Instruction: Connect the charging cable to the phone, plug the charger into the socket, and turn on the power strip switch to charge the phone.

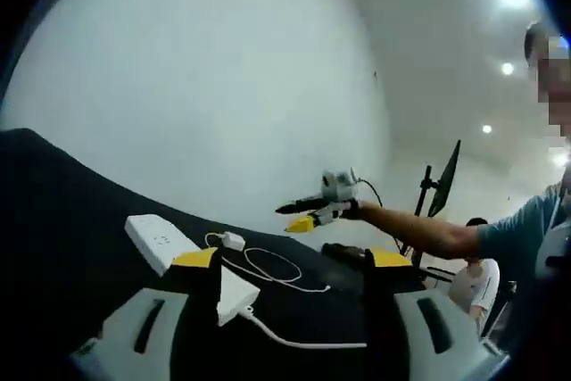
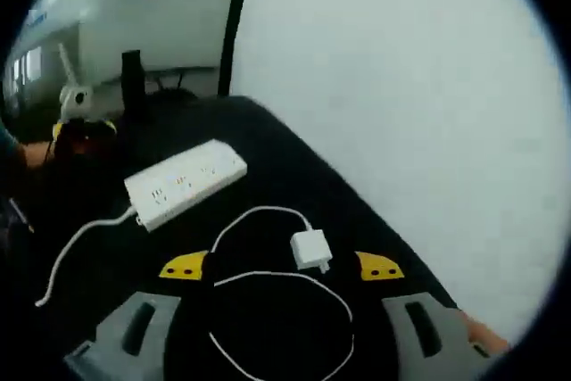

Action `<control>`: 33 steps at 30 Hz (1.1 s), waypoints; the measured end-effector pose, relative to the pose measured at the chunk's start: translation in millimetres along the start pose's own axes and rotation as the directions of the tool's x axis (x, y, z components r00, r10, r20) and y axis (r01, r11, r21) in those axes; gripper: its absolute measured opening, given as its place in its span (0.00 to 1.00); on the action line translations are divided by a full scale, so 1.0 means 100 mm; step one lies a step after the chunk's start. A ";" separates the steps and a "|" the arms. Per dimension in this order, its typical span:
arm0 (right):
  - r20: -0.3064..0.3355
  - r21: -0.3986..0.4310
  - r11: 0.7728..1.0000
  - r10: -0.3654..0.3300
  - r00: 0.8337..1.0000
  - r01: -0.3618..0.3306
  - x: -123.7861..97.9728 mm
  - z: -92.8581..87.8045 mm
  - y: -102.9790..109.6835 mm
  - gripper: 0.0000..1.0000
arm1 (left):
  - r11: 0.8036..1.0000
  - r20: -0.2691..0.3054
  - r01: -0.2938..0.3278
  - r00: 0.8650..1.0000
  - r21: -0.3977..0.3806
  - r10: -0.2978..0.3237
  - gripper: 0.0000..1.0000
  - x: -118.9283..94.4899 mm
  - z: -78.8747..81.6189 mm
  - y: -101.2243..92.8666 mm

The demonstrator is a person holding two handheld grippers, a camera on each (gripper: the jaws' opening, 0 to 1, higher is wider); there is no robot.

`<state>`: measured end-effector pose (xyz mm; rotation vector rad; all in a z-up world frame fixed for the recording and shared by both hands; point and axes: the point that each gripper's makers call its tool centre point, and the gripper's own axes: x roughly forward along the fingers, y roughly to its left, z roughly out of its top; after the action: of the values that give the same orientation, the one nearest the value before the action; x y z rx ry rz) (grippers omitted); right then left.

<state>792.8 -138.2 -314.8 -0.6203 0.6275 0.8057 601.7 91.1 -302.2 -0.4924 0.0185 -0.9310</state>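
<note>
Black cloth covers the table (image 1: pixel 71 247) in the left gripper view, running back to a plain white wall. At the left of that surface lies the long white plastic power strip (image 1: pixel 161 243), its white lead (image 1: pixel 303 341) trailing toward the right behind the near jaw. Just right of the strip sits the small white cube charger (image 1: pixel 234 241), with its thin white charging cable (image 1: pixel 277 267) looped loosely on the cloth beside it and its free end lying further right. The left gripper (image 1: pixel 290 260) hangs above the near edge of the table, its grey jaws with yellow tips spread wide and holding nothing. Further right, the right gripper (image 1: pixel 303 217) hovers above the far side of the table, held by a person's bare forearm (image 1: pixel 419 231); whether its jaws are apart cannot be told from here.

In the right gripper view, the power strip (image 2: pixel 186 183) lies up left on the cloth, the charger (image 2: pixel 311 249) near the middle with the cable (image 2: pixel 268 310) curling below it. The right gripper (image 2: pixel 281 267) stands wide, empty, its yellow tips flanking the charger without touching it.
</note>
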 end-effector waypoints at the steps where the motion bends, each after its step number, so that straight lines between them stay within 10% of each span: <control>1: -0.023 -0.023 1.000 -0.001 1.000 0.001 0.10 0.02 -0.02 0.61 | 1.000 -0.007 0.002 1.000 -0.005 -0.002 0.58 -0.01 -0.04 0.04; 8: -0.232 -0.089 0.995 0.023 0.973 -0.045 0.55 -0.22 -0.14 0.57 | 0.998 0.006 0.023 1.000 -0.053 -0.023 0.54 0.01 0.03 0.07; 20: -0.329 -0.112 0.989 0.051 0.943 -0.093 1.14 -0.39 -0.27 0.40 | 0.999 -0.032 -0.005 0.999 -0.043 0.003 0.52 0.01 -0.07 0.13; 29: -0.305 -0.054 0.988 0.124 0.944 -0.147 1.12 -0.44 -0.19 0.30 | 0.999 -0.036 -0.023 0.999 -0.044 0.022 0.48 0.01 -0.11 0.15; 33: -0.139 0.029 0.989 0.145 0.980 -0.143 1.04 -0.29 -0.10 0.30 | 0.998 -0.037 -0.036 0.999 -0.048 0.034 0.46 -0.02 -0.10 0.20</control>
<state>849.4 -116.7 -404.7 -0.6237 0.8158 0.8951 613.6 98.1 -319.9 -0.5183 0.0826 -0.9064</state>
